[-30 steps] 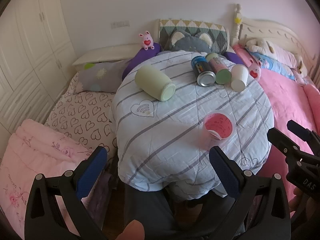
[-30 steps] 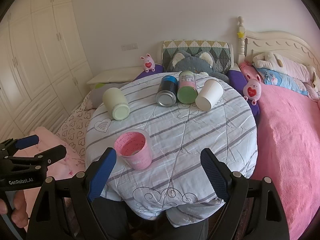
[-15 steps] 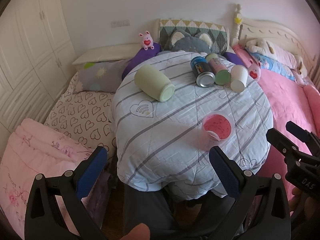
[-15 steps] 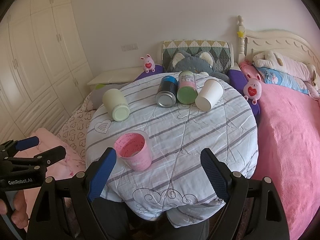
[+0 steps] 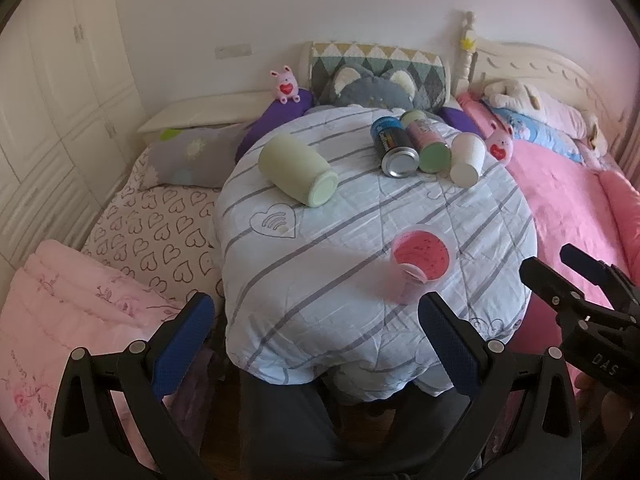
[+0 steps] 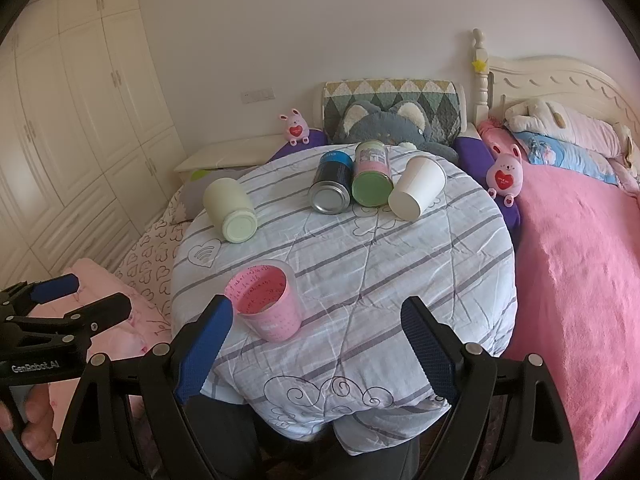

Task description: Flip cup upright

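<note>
— Pink plastic, that cup (image 6: 267, 305) at the lower left of the right wrist view: it stands mouth up on the striped quilt (image 6: 400, 264), near the table's front edge. In the left wrist view it sits lower right of centre.

— So which cup is left to flip?

— My guess is one of those lying on their sides toward the top of the frame: the pale green cup (image 5: 297, 169) upper left, or the white paper cup (image 6: 417, 188) beside the two cans (image 6: 352, 184).

— How would they handle?

— The paper one looks light and thin-walled; too hard a squeeze would likely crush it, so pinch it gently across the body near the stiffer base. The green one looks rigid and smooth, perhaps slippery; take it across the middle of its side. The soft quilt may let either wobble when set down.

— And the tongs?

— Both spread wide and holding nothing. The left gripper (image 5: 316, 344) hangs short of the table's front edge; the right gripper (image 6: 316, 344) likewise, its left pad just beside the pink cup but, as far as I can tell, not touching it.
</note>
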Demonstrator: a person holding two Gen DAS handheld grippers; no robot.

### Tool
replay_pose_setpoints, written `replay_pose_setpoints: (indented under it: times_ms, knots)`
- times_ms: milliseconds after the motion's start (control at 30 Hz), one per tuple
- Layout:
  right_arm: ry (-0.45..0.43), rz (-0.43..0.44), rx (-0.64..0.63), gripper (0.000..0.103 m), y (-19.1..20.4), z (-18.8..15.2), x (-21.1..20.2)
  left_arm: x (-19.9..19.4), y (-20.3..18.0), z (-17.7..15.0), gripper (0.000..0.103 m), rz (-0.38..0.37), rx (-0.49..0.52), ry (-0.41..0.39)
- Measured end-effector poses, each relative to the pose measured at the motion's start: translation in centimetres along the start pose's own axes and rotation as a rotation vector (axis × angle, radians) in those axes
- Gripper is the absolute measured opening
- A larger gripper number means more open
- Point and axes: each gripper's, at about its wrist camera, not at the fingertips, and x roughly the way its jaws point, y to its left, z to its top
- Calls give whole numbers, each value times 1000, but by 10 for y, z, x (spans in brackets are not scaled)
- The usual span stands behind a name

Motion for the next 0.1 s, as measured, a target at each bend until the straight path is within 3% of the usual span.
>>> replay_pose_setpoints:
  times_ms: [100]
  knots:
    - [-1,1,4,87,2,-1,1,0,-1,0,103,2,1,5]
